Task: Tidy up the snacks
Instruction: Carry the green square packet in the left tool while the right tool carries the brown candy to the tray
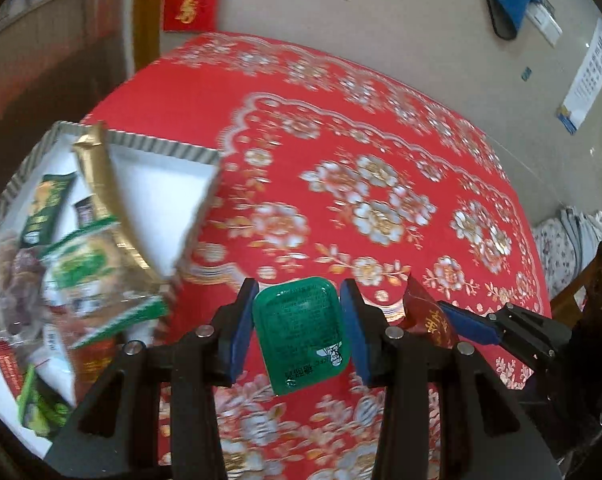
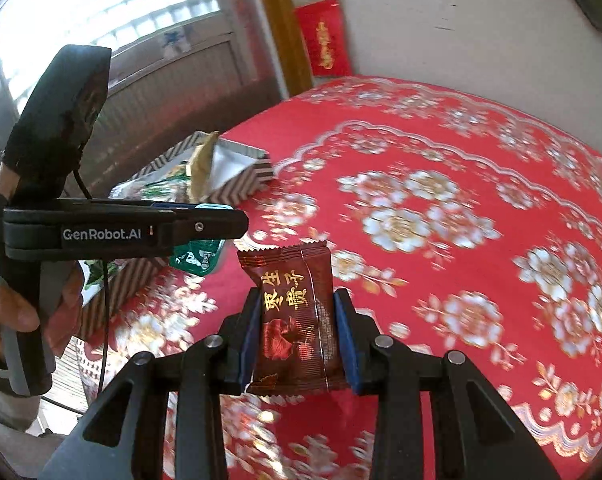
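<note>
Left hand-held gripper [image 1: 297, 330] clamps green jelly cup [image 1: 301, 334]; right hand-held gripper [image 2: 297, 340] clamps brown candy [image 2: 297, 320]. Slick wrappers could slip before reaching the striped box [image 1: 157, 148].

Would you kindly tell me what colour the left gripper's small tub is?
Green tub, clearest in the left wrist view.

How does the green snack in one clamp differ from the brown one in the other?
The green cup is a rigid, rounded plastic tub with a printed lid; the brown packet is a soft wrapper with crimped ends and gold characters. The left gripper holds the cup, the right gripper the packet. Both are clamped between blue pads above the red tablecloth.
</note>
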`<state>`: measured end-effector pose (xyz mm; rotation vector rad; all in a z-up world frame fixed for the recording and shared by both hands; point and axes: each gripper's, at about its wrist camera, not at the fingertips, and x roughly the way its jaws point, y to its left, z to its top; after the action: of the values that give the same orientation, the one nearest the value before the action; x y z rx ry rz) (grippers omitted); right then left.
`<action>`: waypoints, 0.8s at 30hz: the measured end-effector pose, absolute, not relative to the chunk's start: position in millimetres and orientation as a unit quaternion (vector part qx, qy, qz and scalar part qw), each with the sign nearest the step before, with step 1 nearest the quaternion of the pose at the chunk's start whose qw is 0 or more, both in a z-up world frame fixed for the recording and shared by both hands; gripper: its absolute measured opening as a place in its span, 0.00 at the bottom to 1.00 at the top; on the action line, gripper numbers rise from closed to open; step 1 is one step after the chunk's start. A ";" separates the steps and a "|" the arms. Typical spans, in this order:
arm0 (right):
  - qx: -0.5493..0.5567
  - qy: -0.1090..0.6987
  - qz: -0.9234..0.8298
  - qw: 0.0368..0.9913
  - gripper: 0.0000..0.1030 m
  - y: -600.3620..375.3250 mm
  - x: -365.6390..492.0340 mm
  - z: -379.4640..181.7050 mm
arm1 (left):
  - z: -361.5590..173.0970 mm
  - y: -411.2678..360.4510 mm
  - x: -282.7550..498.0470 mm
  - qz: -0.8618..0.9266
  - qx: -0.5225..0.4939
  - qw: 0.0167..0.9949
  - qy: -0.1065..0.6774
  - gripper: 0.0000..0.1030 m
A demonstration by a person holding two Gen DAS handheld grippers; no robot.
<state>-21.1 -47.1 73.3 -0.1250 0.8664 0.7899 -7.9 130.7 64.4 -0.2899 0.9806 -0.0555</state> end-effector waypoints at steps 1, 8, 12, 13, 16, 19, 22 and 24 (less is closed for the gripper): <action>-0.059 0.408 0.376 0.830 0.34 -41.8 -21.8 73.5 | 66.7 137.5 -11.4 -0.023 -0.141 0.873 0.465 0.42; -0.075 0.401 0.403 0.819 0.34 -5.3 -29.7 80.5 | 78.2 169.2 -29.4 0.001 -0.151 0.880 0.450 0.42; -0.074 0.393 0.417 0.816 0.34 9.1 -31.9 85.7 | 79.4 183.9 -36.6 0.013 -0.154 0.881 0.447 0.42; -0.075 0.391 0.420 0.815 0.34 13.0 -33.2 86.6 | 79.6 188.0 -38.7 0.015 -0.158 0.881 0.446 0.42; -0.073 0.391 0.427 0.812 0.34 21.1 -35.1 87.4 | 81.4 196.3 -44.5 0.021 -0.162 0.882 0.442 0.42; -0.073 0.388 0.435 0.809 0.34 31.7 -37.4 90.2 | 84.0 206.2 -50.6 0.029 -0.165 0.884 0.437 0.42; -0.070 0.383 0.445 0.807 0.34 45.0 -37.5 94.1 | 85.7 219.1 -57.1 0.042 -0.168 0.884 0.434 0.42; -0.073 0.380 0.450 0.805 0.34 56.1 -38.3 96.5 | 84.5 229.9 -62.0 0.052 -0.171 0.883 0.434 0.42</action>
<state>-38.3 56.1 96.5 -0.1558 0.8143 0.9640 -62.0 229.9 84.5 -0.3556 0.9037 0.1079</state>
